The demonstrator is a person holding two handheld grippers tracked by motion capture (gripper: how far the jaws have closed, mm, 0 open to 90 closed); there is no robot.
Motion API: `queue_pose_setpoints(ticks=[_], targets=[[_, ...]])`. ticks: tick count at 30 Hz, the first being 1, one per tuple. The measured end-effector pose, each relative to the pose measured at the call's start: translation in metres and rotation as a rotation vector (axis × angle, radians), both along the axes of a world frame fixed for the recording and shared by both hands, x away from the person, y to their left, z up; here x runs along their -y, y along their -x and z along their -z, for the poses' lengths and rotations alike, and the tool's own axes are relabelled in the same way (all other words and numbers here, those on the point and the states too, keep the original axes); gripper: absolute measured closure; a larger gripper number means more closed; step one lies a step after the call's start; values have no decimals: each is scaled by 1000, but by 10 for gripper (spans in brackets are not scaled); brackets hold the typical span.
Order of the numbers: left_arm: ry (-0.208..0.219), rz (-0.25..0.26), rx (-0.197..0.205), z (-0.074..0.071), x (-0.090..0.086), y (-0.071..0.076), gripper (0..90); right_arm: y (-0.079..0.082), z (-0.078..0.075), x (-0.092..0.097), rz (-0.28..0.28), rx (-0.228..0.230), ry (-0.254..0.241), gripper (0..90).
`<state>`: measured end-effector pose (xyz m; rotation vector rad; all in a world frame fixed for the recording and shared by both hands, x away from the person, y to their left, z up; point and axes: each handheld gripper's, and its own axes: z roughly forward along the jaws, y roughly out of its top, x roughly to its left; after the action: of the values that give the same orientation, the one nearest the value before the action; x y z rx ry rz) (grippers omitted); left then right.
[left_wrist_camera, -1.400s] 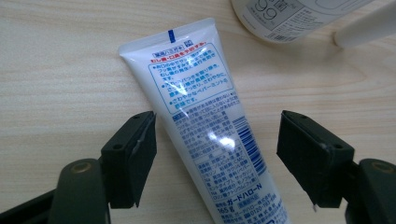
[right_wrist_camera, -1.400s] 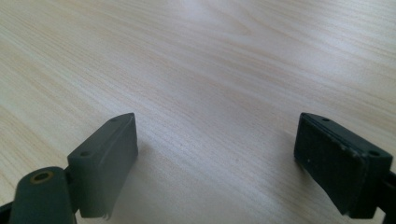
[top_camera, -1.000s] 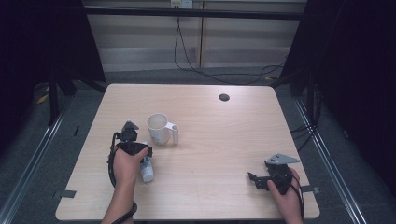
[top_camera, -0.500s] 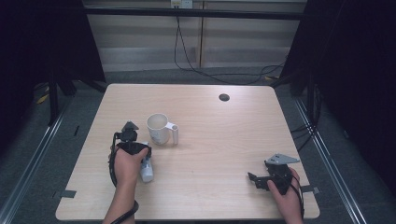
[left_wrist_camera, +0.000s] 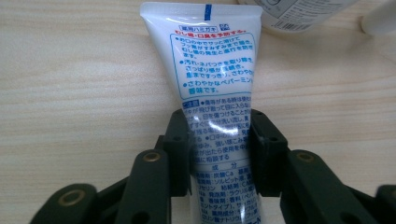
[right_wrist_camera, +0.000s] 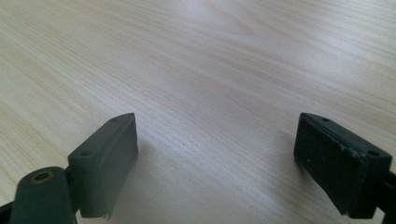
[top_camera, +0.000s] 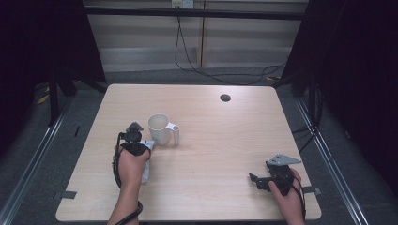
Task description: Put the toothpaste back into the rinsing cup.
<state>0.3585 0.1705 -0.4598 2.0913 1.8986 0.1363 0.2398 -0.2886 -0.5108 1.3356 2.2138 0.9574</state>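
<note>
Toothpaste tube (left_wrist_camera: 217,88) between left gripper (left_wrist_camera: 218,149) jaws.

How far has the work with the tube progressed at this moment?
Done: the left gripper has just closed its jaws on the white tube, pads pressing both sides. In hand: the tube lies flat on the table, not yet lifted, close to the white mug. Left: probably lifting it and moving it, perhaps to the mug. The right gripper rests open over bare wood.
</note>
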Motion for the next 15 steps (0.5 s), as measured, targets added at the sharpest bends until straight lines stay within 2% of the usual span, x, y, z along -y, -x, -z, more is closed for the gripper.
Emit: queue_pose_setpoints(ticks=[4, 5, 8, 15], targets=[[4, 6, 6, -3, -5, 3, 680, 0, 0, 0, -2, 1, 0, 132], [24, 11, 24, -7, -9, 5, 681, 0, 0, 0, -2, 1, 0, 132], [34, 14, 39, -11, -12, 6, 682, 0, 0, 0, -3, 0, 0, 132], [78, 2, 112, -25, -23, 12, 681, 0, 0, 0, -6, 3, 1, 132]])
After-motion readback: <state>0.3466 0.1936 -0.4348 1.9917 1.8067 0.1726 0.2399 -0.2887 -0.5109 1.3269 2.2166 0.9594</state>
